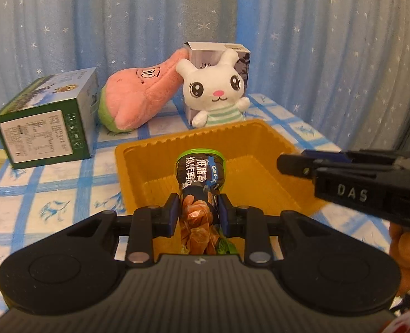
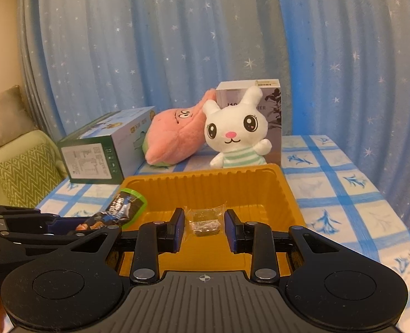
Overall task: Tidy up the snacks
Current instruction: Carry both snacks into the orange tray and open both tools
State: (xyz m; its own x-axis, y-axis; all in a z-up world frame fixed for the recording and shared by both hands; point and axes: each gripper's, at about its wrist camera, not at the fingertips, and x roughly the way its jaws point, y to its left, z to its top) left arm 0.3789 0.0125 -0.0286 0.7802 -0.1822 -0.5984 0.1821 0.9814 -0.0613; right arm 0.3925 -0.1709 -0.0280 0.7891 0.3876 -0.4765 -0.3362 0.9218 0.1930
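My left gripper [image 1: 199, 213] is shut on a dark snack packet with a green top edge [image 1: 200, 179] and holds it over the yellow plastic tray [image 1: 149, 152]. The packet also shows at the left of the right wrist view [image 2: 121, 208], above the tray's left rim. My right gripper [image 2: 203, 223] is open over the tray [image 2: 260, 177]. A small clear-wrapped snack [image 2: 204, 220] lies on the tray floor between its fingers. The right gripper also shows in the left wrist view [image 1: 288, 163], at the tray's right side.
A green box [image 1: 47, 122], a pink plush [image 1: 138, 97], a white rabbit plush [image 1: 216, 88] and a grey box [image 1: 219, 52] stand behind the tray on the blue-checked tablecloth [image 1: 52, 194]. A blue star curtain hangs behind. A sofa with cushions [image 2: 13, 166] is at the left.
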